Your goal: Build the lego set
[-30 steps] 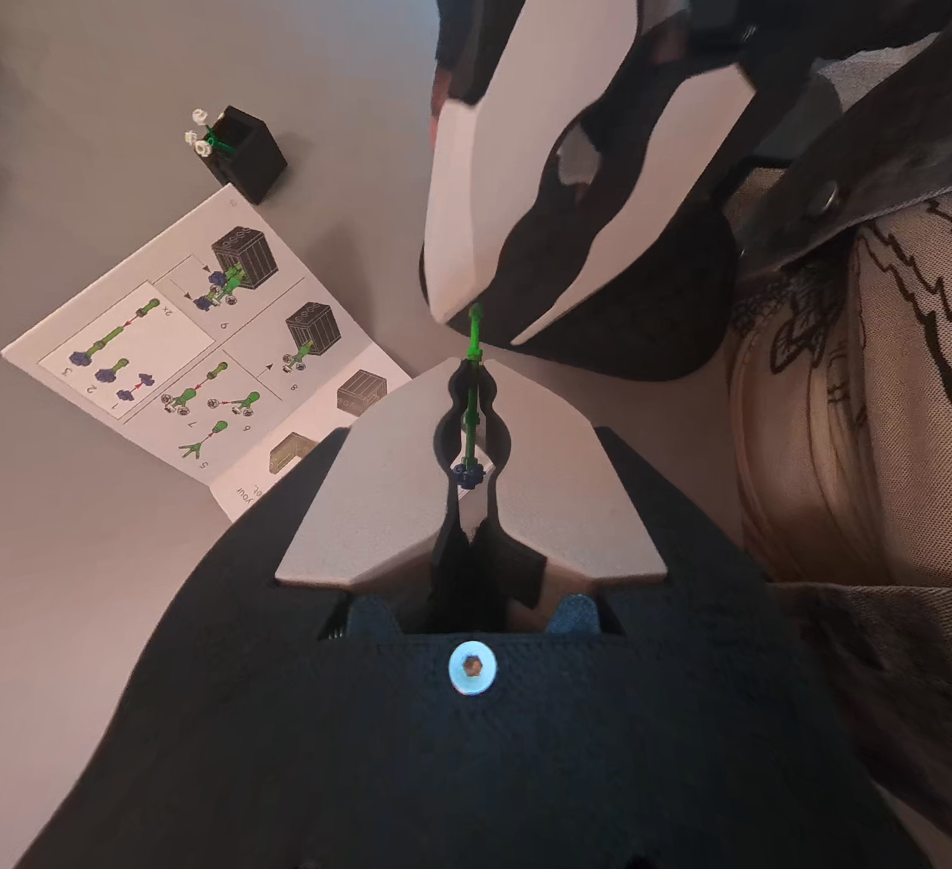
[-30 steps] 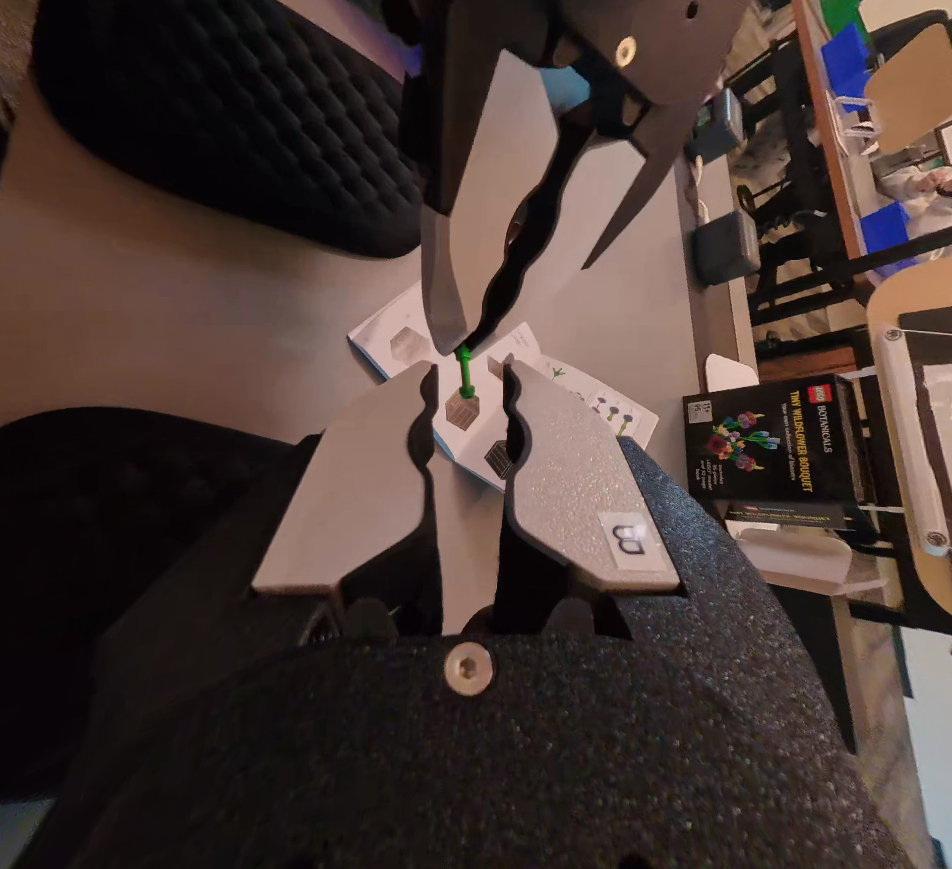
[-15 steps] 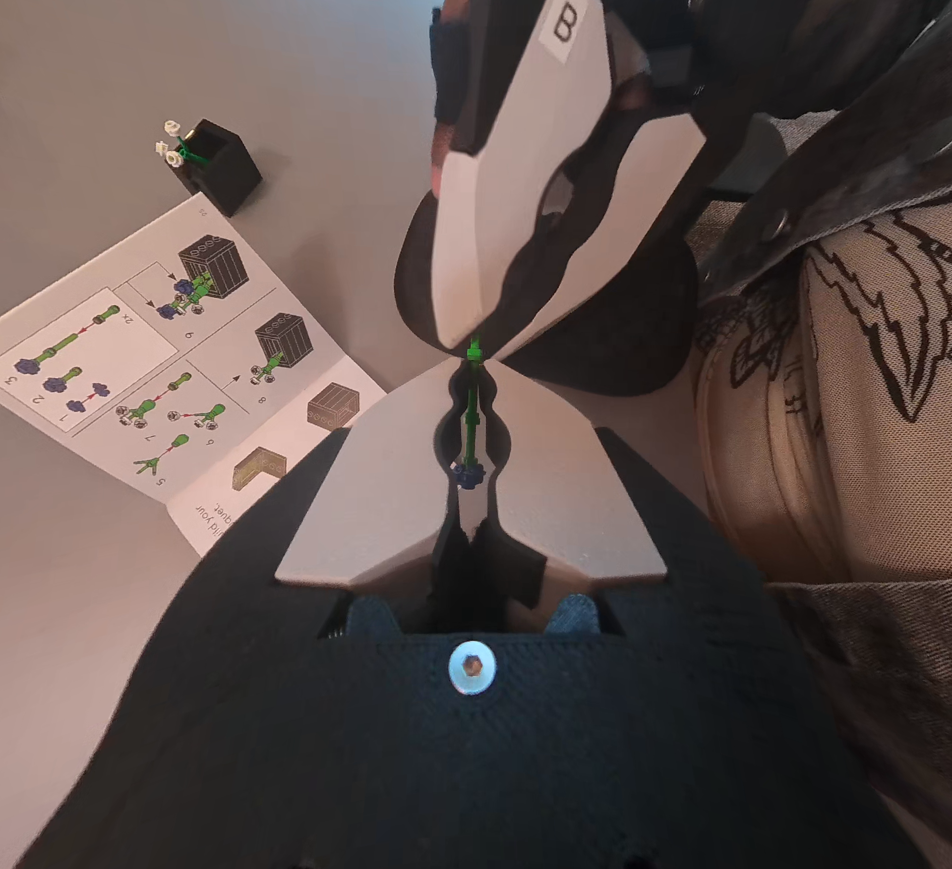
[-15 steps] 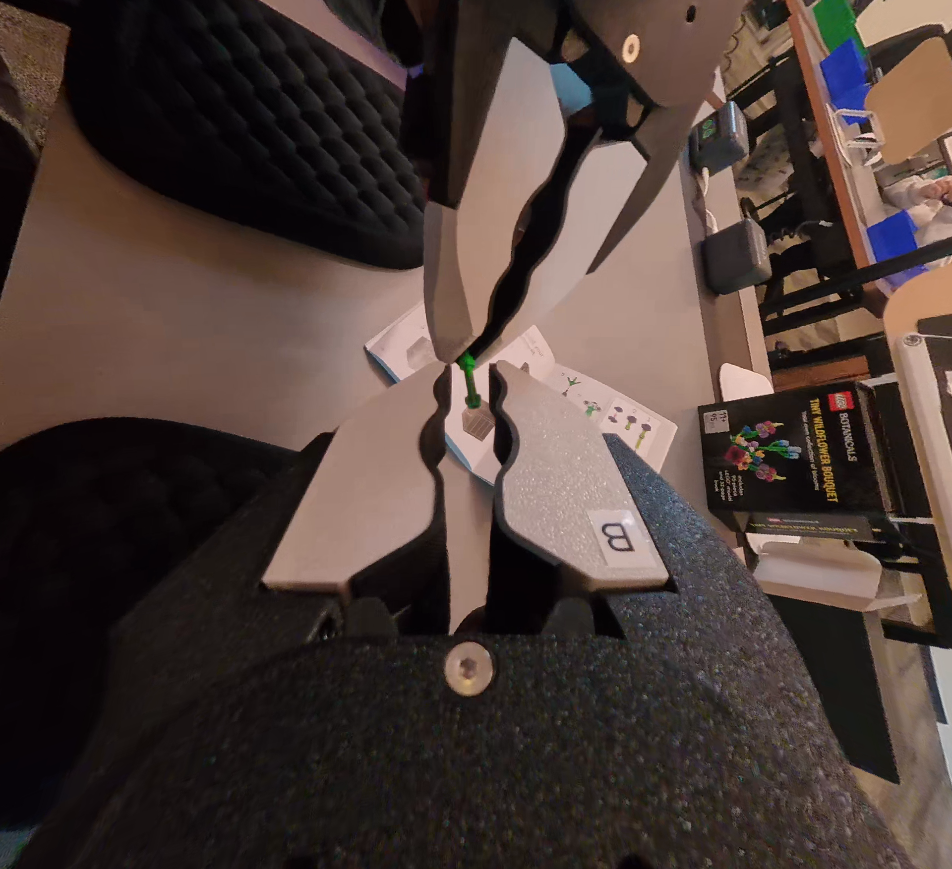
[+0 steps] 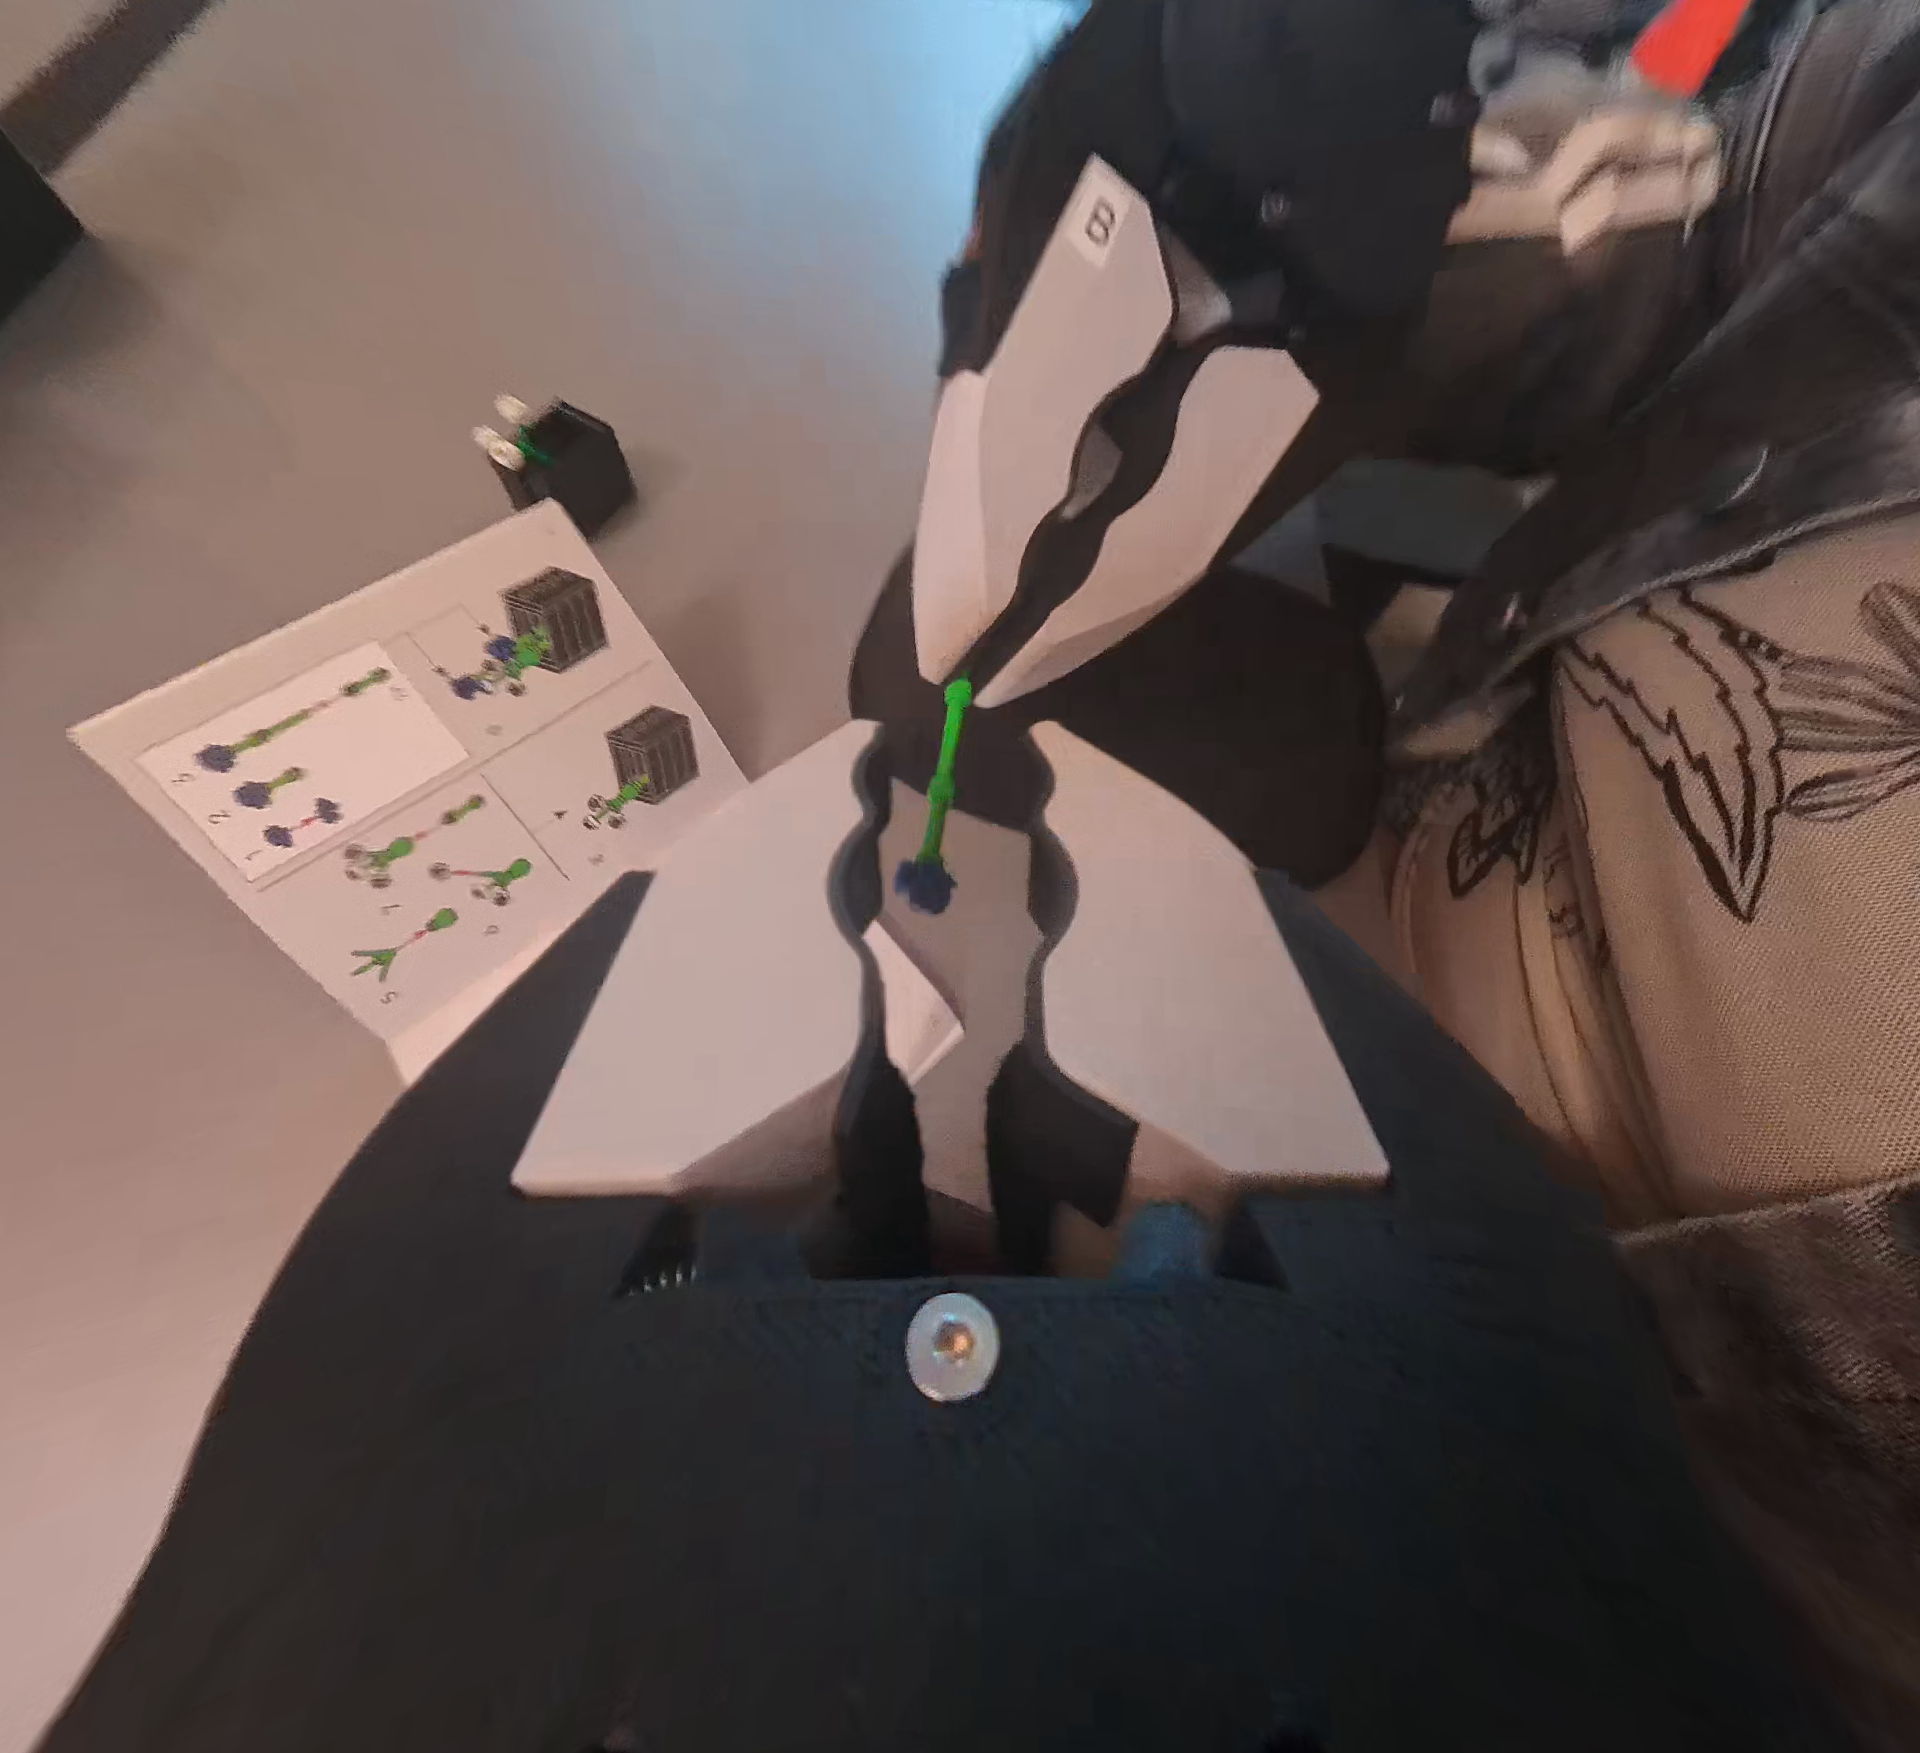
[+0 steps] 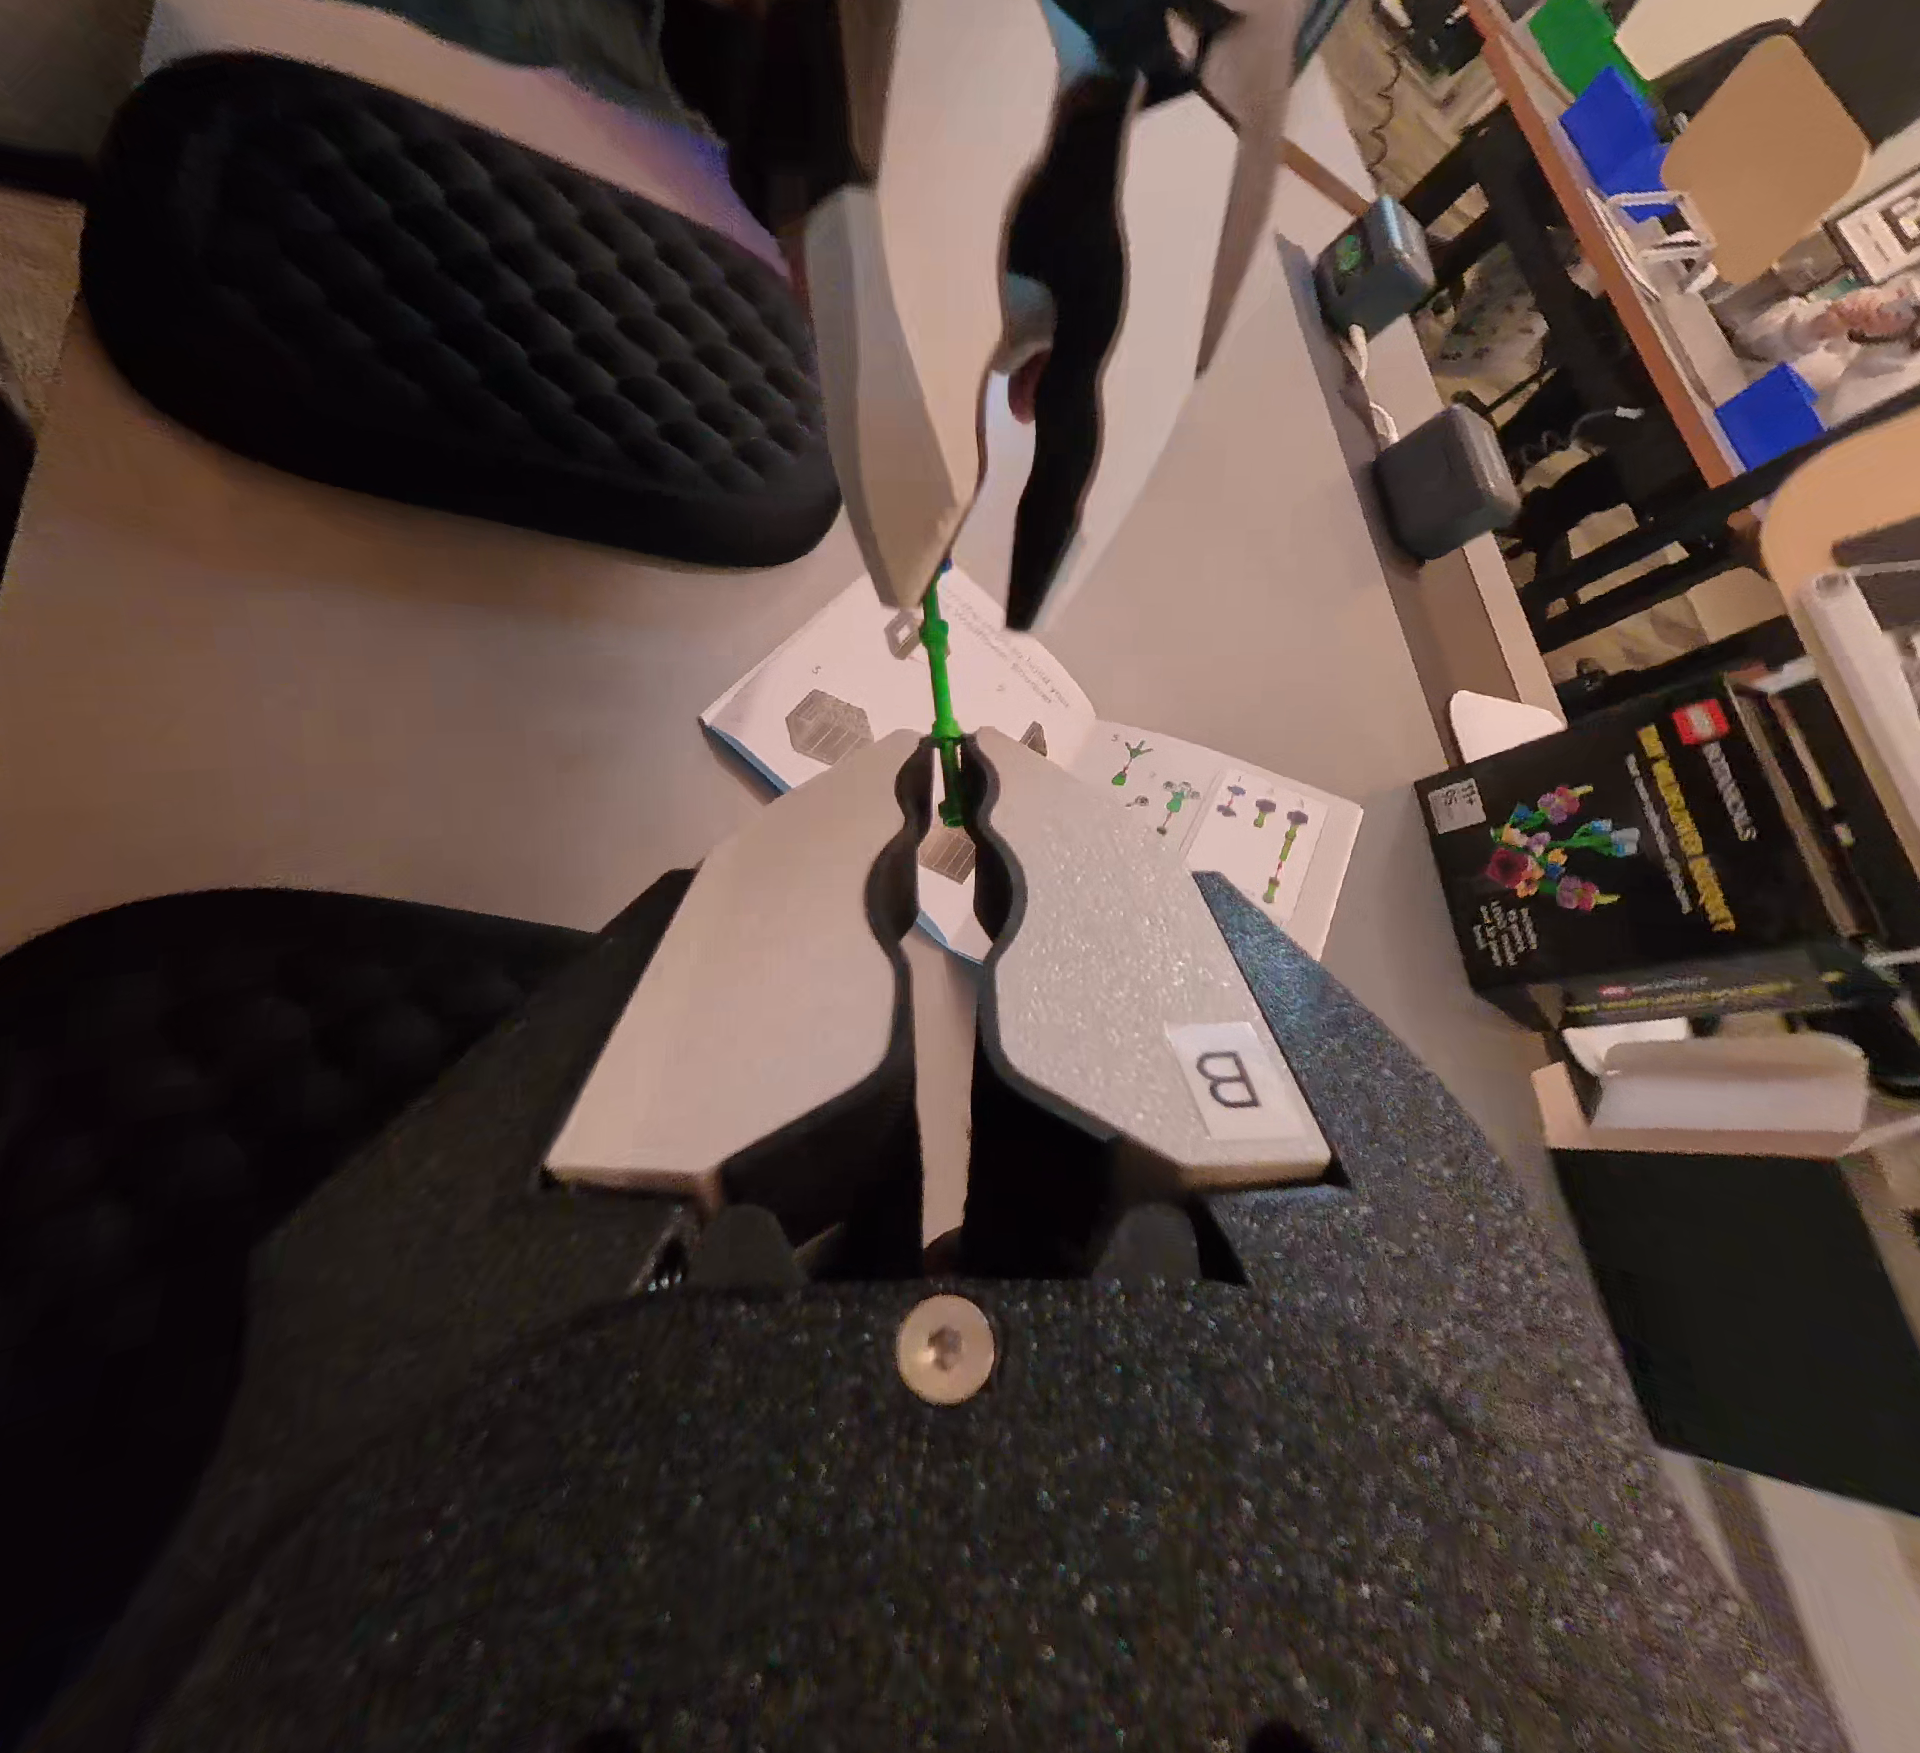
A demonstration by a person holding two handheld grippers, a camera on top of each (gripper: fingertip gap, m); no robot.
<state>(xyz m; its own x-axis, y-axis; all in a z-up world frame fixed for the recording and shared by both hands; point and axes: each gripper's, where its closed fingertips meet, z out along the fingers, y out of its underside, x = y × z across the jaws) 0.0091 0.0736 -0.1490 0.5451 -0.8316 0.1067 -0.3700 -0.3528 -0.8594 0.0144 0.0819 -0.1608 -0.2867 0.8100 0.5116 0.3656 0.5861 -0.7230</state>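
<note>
Left gripper [image 5: 951, 747], seen from its own wrist camera, stands with its grey fingers spread apart, nothing clamped between them. A thin green stem [image 5: 943, 781] with a small blue flower [image 5: 923, 884] at its near end hangs in the gap, seemingly touching neither finger. Its far end is pinched in the tips of the right gripper [image 5: 961, 680], which reaches in from above and beyond. The stem's long axis runs almost straight away from the camera, along the line of the left fingers, flower end toward the left gripper's body. On the table to the left lie an open instruction booklet [image 5: 312, 768] and, just past its far corner, a black brick cube [image 5: 577, 467] already carrying a green sprig with white blossoms.

From the right wrist camera, the right gripper [image 6: 948, 768] is closed on the stem's [image 6: 940, 695] plain end, jaws nearly together around it. The stem points forward and slightly up, its flower end hidden near a tip of the left gripper [image 6: 966, 586], whose fingers are parted. A black set box [image 6: 1621, 872] stands near the table's right edge, beyond the booklet [image 6: 1226, 820].

Judged from these views, the stem now belongs to the right gripper alone, and the cube lies well off to the side, so the carry there would fall to that hand, with the plain end presumably needing to lead into the cube.
</note>
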